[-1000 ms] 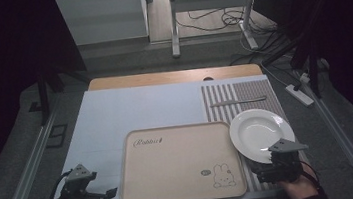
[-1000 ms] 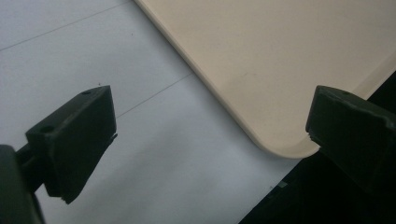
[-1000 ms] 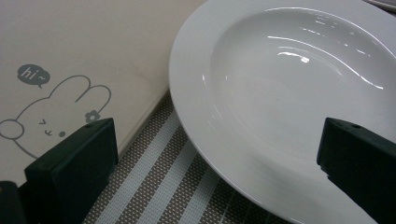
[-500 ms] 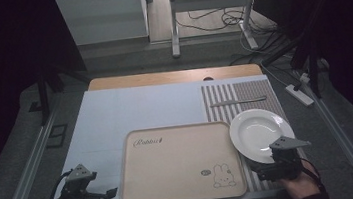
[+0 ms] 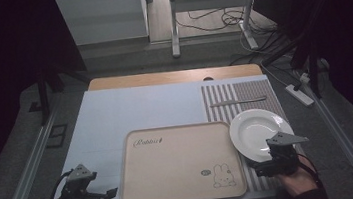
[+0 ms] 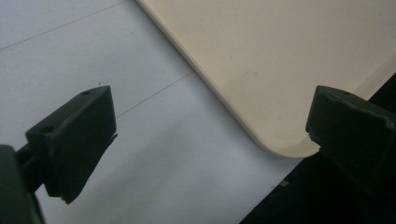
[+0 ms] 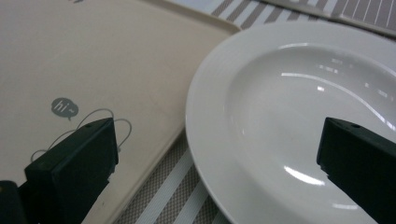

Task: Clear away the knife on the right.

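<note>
I see a beige tray [image 5: 181, 162] lying near the table's near edge, with cursive script at its far left corner that looks like "Rabbit" and, by a line-drawn rabbit [image 5: 222, 175] at its near right corner, a small grey speech bubble [image 7: 64, 108] reading "hi~". A white deep plate [image 5: 259, 131] sits just right of the tray, on a striped grey placemat [image 5: 244, 94], where a knife [image 5: 237, 101] lies farther back. My left gripper [image 5: 106, 194] hovers at the tray's near left corner, jaws spread wide and holding nothing, over the pale blue mat [image 5: 130, 112]. My right gripper [image 5: 262, 168] hovers with jaws wide apart and empty, straddling the tray's edge and the plate's near rim. The far left of the blue mat lies bare.
</note>
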A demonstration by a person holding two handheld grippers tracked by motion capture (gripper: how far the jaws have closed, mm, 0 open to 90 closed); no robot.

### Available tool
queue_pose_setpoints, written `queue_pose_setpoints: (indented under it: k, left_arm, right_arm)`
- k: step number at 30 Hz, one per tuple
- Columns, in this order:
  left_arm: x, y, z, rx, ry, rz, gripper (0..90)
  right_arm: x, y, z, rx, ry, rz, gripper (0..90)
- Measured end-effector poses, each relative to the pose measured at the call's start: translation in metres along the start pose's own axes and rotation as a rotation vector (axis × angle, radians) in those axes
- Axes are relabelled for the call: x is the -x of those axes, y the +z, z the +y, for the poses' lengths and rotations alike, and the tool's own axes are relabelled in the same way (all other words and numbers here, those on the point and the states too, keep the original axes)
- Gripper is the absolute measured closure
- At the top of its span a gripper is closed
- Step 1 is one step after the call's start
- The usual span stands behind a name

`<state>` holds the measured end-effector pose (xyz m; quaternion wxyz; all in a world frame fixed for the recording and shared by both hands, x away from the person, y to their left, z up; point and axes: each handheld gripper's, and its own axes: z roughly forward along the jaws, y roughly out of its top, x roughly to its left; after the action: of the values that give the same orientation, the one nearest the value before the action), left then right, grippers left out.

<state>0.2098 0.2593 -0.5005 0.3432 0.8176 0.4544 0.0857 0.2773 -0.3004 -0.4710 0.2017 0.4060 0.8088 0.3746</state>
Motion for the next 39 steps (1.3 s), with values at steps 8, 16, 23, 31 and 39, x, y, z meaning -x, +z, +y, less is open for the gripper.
queue_pose_setpoints:
  k: [8, 16, 23, 31, 39]
  left_arm:
    - [0.0, 0.0, 0.0, -0.002, 0.0, 0.001, 2.7]
    - [0.0, 0.001, 0.0, -0.003, -0.001, 0.001, 2.7]
    - [0.0, 0.001, 0.001, -0.004, -0.001, 0.001, 2.7]
    - [0.0, 0.001, 0.001, -0.005, -0.001, 0.002, 2.7]
    - [0.0, 0.001, 0.001, -0.005, 0.0, 0.003, 2.7]
  right_arm:
    - [0.005, 0.007, 0.008, 0.015, 0.026, 0.018, 0.0]
    - [0.008, 0.018, 0.015, -0.003, 0.024, 0.017, 0.0]
    - [0.012, 0.027, 0.024, -0.026, 0.012, 0.002, 0.0]
    - [0.022, 0.042, 0.031, -0.072, 0.015, -0.039, 0.0]
    - [0.033, 0.048, 0.039, -0.078, 0.028, -0.06, 0.0]
